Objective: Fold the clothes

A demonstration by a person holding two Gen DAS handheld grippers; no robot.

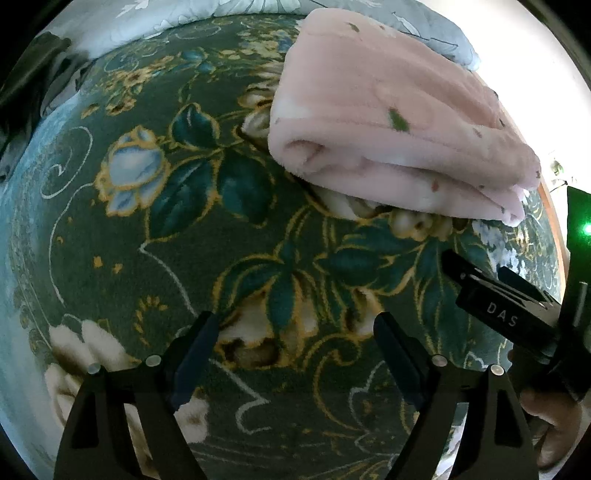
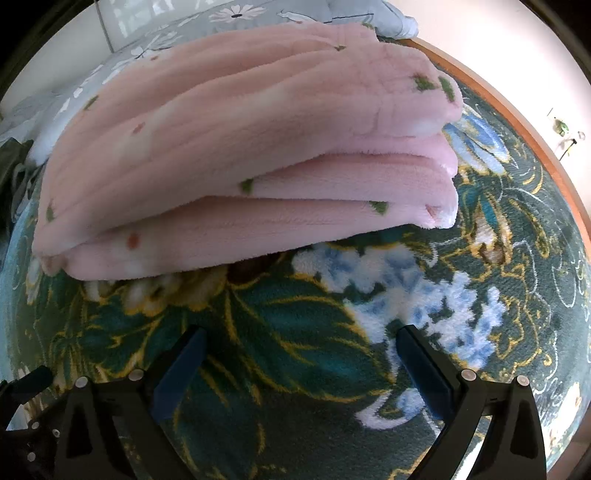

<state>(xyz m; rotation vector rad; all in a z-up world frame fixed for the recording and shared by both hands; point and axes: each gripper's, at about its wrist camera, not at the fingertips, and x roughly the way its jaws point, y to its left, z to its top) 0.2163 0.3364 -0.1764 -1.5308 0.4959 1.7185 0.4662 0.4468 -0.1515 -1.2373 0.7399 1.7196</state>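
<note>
A pink fleece garment with small green and brown marks lies folded in several layers on a dark green floral blanket. In the right wrist view the folded garment fills the upper half, its layered edge facing me. My left gripper is open and empty, hovering over the blanket short of the garment. My right gripper is open and empty, just in front of the garment's near edge. The right gripper also shows in the left wrist view at the right.
A grey floral duvet lies behind the blanket, also seen in the right wrist view. A wooden bed edge runs along the right. Dark clothing lies at the far left. A hand holds the right gripper.
</note>
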